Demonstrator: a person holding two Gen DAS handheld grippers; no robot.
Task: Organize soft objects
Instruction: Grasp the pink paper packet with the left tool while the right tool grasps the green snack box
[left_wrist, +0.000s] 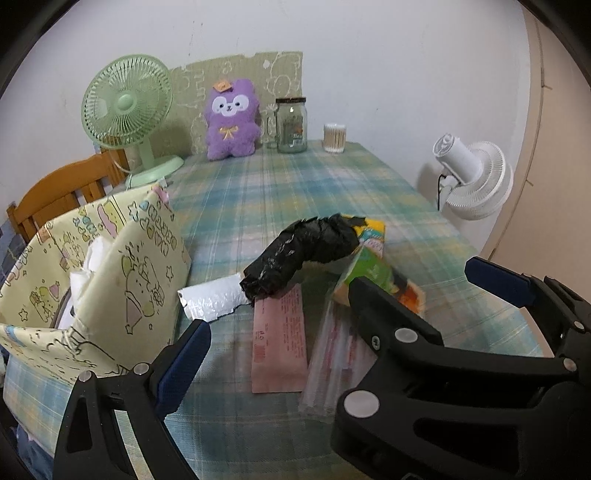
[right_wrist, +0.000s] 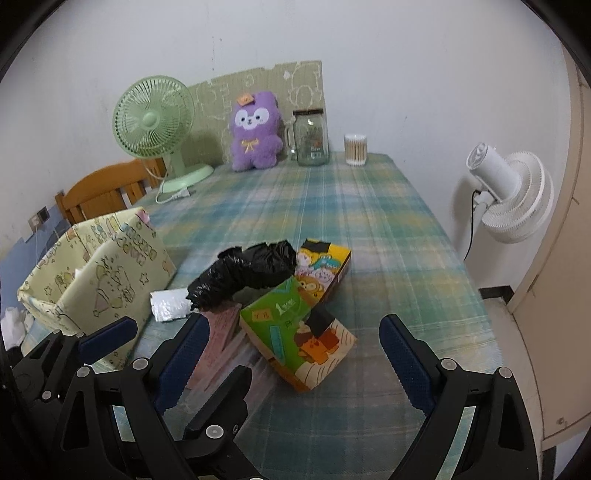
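Plaid cloth in green and blue covers the table (right_wrist: 369, 229), which runs back to a pale wall where a green desk fan (right_wrist: 153, 118), a purple plush toy (right_wrist: 255, 133), a glass jar (right_wrist: 312, 138) and a tub of cotton swabs (right_wrist: 355, 148) stand in the upper middle of the frame; a white fan (right_wrist: 509, 195) sits off the table at the right edge. At the left of both views stands the patterned fabric bin (left_wrist: 110, 266), open at the top, with something white and soft (left_wrist: 92, 266) already lying inside, so the sorting looks begun but far from done. Most of the pile is still out on the cloth at the centre: a black crumpled bag roll (right_wrist: 243, 275) lies across a silver bubble mailer (right_wrist: 170, 304) and a pink paper packet (left_wrist: 279, 343), with a clear sleeve of packets (left_wrist: 332, 354) beside it and two cartoon-printed tissue packs, one green (right_wrist: 295, 328) and one yellow (right_wrist: 325, 264), touching each other. The left gripper (left_wrist: 354, 291) is spread wide, low in the frame just in front of the pile, and grips nothing. The right gripper (right_wrist: 295, 336) is likewise spread wide with the green pack lying between its blue pads, not clamped. By my reading at least five items remain to go into the bin.
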